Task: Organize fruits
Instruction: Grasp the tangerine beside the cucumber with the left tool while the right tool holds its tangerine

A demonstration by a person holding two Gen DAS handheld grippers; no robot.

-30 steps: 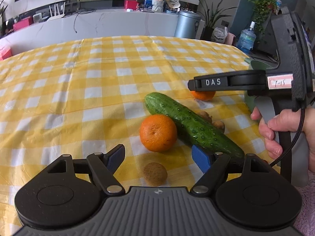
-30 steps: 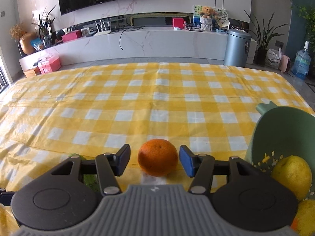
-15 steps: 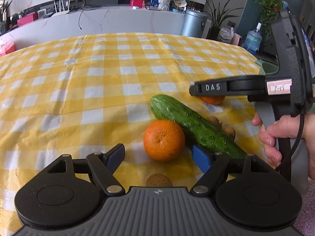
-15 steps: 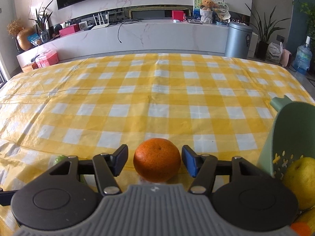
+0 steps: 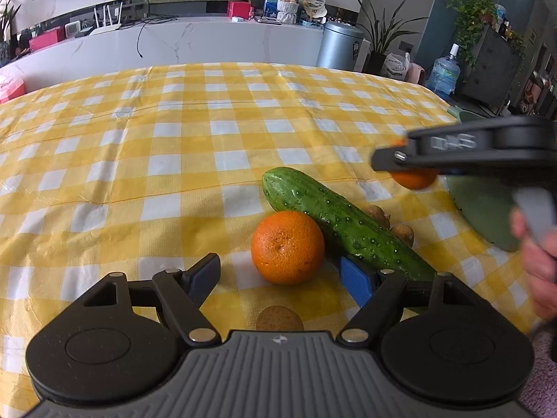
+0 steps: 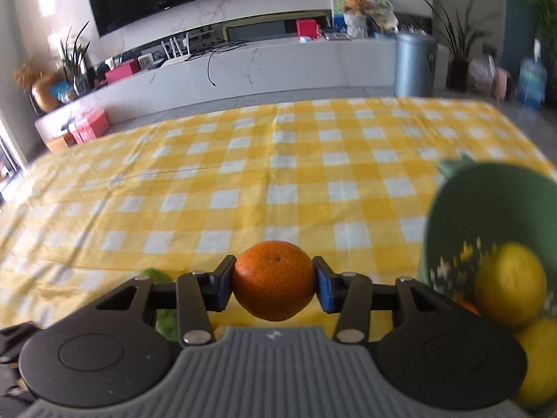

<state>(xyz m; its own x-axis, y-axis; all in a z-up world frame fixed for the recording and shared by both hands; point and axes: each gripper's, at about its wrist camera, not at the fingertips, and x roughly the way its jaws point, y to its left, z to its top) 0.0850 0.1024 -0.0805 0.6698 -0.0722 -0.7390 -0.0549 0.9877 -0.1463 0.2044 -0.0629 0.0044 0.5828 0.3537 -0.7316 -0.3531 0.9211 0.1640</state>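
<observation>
Cloth (image 6: 278,160), yellow check, fills mid-frame in both views. Green bowl (image 6: 487,202) at right edge of right view, two yellow fruits (image 6: 510,289) inside, lower right.

Cucumber (image 5: 334,219) lies diagonal at centre of left view; orange (image 5: 288,247) touches its left flank; small brown fruits (image 5: 377,214) just behind it, another (image 5: 278,318) at bottom centre.

Risks (judgement): the mandarin (image 6: 274,280) is round and slick, pinched only at its sides. It could roll or squirt out on the way to the bowl, more so if the hand swings fast; right view is blurred. Over-squeezing would bruise it. Dropped from height, it may bounce off the yellow fruits and out.

Right claw (image 6: 274,284): jaws have just been closing, now clenched on the mandarin, both pads pressing its sides, bottom centre of right view; seems clear of the cloth.

Left claw (image 5: 280,275): released, jaws wide, orange just ahead between the tips, untouched.
</observation>
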